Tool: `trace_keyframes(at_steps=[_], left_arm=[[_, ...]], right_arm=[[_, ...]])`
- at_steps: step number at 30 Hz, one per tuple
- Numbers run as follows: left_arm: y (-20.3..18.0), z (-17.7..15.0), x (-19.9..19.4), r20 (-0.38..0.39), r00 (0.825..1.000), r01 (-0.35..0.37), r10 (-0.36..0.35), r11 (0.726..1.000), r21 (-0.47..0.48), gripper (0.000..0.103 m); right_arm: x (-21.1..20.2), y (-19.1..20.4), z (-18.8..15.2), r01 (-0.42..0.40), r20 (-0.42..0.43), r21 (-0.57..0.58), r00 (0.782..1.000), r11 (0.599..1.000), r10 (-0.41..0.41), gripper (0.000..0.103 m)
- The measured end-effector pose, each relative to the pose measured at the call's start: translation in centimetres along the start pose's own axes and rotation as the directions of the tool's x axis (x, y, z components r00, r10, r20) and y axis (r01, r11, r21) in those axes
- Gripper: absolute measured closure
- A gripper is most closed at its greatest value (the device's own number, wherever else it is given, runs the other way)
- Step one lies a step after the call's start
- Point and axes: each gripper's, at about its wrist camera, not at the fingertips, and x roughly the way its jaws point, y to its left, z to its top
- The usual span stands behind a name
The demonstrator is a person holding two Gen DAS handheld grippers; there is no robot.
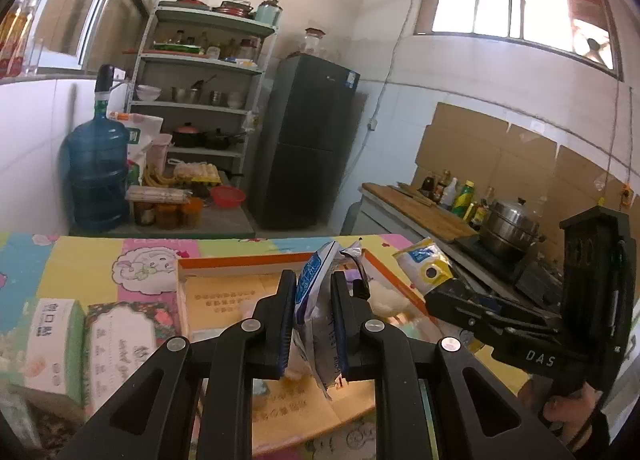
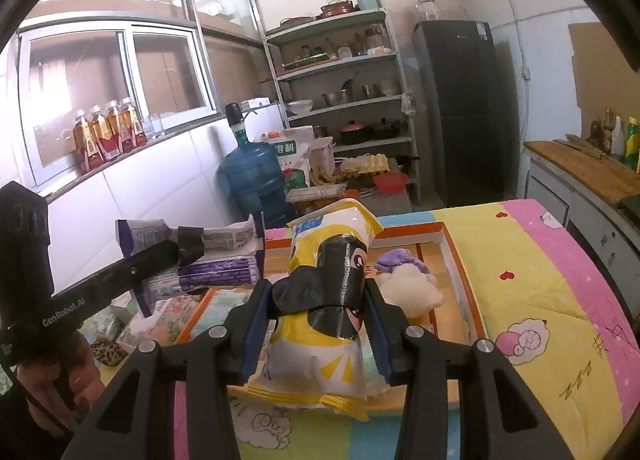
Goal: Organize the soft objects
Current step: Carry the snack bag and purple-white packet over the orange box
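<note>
My left gripper point(image 1: 312, 284) is shut on a purple and white soft pack point(image 1: 316, 316), held above the orange-rimmed cardboard tray point(image 1: 240, 260); it also shows in the right wrist view point(image 2: 216, 256). My right gripper point(image 2: 316, 292) is shut on a yellow and white snack bag point(image 2: 320, 340) wrapped with black tape, above the tray's point(image 2: 460, 260) front part. That bag also shows in the left wrist view point(image 1: 428, 264). A white plush toy with a purple top point(image 2: 408, 280) lies in the tray, right of the yellow bag.
Tissue packs point(image 1: 56, 344) and a floral pack point(image 1: 120, 340) lie left of the tray on the cartoon-print cloth point(image 2: 540, 280). Beyond the table stand a water jug point(image 1: 98, 167), shelves point(image 1: 204, 99), a fridge point(image 1: 308, 139) and a counter with a steel pot point(image 1: 508, 227).
</note>
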Motion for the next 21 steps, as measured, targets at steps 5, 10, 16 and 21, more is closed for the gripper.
trace_keyframes(at_steps=[5, 10, 16, 21], left_arm=[[0.2, -0.1, 1.9, -0.007, 1.000, -0.021, 0.021, 0.999, -0.024, 0.085], [0.5, -0.3, 3.6, -0.032, 0.998, -0.051, 0.050, 0.998, -0.041, 0.085], [1.8, -0.4, 5.5, -0.064, 0.996, -0.071, 0.066, 0.993, -0.090, 0.085], [2.9, -0.7, 6.8, -0.096, 0.993, -0.081, 0.068, 0.988, -0.135, 0.085]], right_arm=[[1.8, -0.6, -0.2, -0.011, -0.025, -0.002, 1.000, 1.000, 0.011, 0.058], [3.8, -1.0, -0.2, -0.021, -0.044, 0.004, 0.999, 1.000, 0.021, 0.058], [6.1, -1.2, -0.1, -0.007, -0.091, 0.003, 0.996, 1.000, 0.007, 0.057], [7.8, -1.5, -0.4, 0.004, -0.142, 0.012, 0.990, 1.000, -0.003, 0.057]])
